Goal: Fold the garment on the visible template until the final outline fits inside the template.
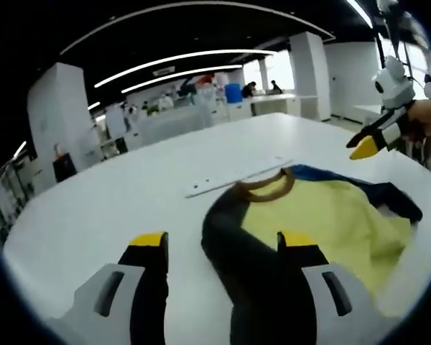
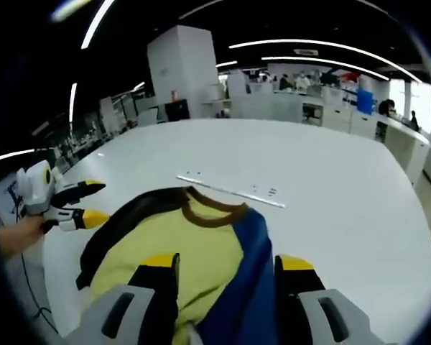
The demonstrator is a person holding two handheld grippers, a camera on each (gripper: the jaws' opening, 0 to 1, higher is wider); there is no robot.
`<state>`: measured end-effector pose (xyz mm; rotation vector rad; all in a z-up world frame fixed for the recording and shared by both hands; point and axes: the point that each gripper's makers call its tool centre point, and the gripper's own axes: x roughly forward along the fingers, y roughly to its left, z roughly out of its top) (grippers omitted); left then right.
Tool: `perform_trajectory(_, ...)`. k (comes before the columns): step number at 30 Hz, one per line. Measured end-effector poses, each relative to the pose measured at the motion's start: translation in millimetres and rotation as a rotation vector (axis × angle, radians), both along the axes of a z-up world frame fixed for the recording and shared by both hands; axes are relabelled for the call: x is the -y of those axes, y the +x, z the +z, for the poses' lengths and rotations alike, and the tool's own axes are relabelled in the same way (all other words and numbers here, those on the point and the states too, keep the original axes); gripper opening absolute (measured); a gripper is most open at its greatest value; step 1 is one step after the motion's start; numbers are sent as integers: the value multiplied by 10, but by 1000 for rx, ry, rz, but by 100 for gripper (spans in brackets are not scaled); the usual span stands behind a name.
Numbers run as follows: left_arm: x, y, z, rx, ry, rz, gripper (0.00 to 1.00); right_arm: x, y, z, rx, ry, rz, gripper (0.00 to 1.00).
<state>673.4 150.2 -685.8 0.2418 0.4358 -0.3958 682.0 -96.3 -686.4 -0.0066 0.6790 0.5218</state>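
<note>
A yellow shirt (image 1: 323, 215) (image 2: 179, 237) with a brown collar (image 1: 267, 188) lies on the white table (image 1: 129, 187) (image 2: 345, 172), partly bunched. Its black sleeve (image 1: 237, 244) runs up between the jaws of my left gripper (image 1: 223, 241), which stands open just above it. The blue sleeve (image 2: 248, 259) is folded over the yellow body and lies between the jaws of my right gripper (image 2: 228, 262), also open. Each view catches the other tool: the right gripper (image 1: 366, 141) hovers past the shirt's blue edge, and the left gripper (image 2: 93, 201) sits open beside the black sleeve.
A thin white strip with small holes (image 1: 237, 176) (image 2: 230, 188) lies on the table just beyond the collar. The table's rounded edge is near the shirt (image 1: 416, 266). A hand (image 2: 18, 233) holds the left tool. White pillars and counters stand far behind.
</note>
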Motion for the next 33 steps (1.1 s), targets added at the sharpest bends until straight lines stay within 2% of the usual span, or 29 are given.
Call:
perform_trajectory(2, -26, -79, -26, 1, 32, -11, 58, -2, -91, -5, -7, -2, 11, 52)
perform_trajectory(6, -67, -227, -64, -27, -6, -13, 58, 28, -295, -21, -19, -9, 41, 55)
perform_trajectory(11, -73, -403, -49, -20, 14, -44, 58, 84, -595, -39, -22, -35, 75, 56)
perform_trajectory(14, -77, -523, -33, -19, -2, -62, 58, 115, -750, -62, -27, -37, 84, 56)
perform_trajectory(18, -56, -703, -25, -23, 9, -88, 57, 160, -954, -92, -27, -60, 97, 56)
perform_trajectory(22, -61, -871, -44, -25, 26, -110, 57, 163, -1105, -73, -38, -8, 76, 55)
perform_trajectory(27, -44, -1062, -88, -39, 15, -127, 56, 195, -1302, -94, -35, -4, 74, 55)
perform_trajectory(33, -30, -1265, -233, -65, 43, -144, 52, 247, -1540, -187, -42, -16, 65, 53)
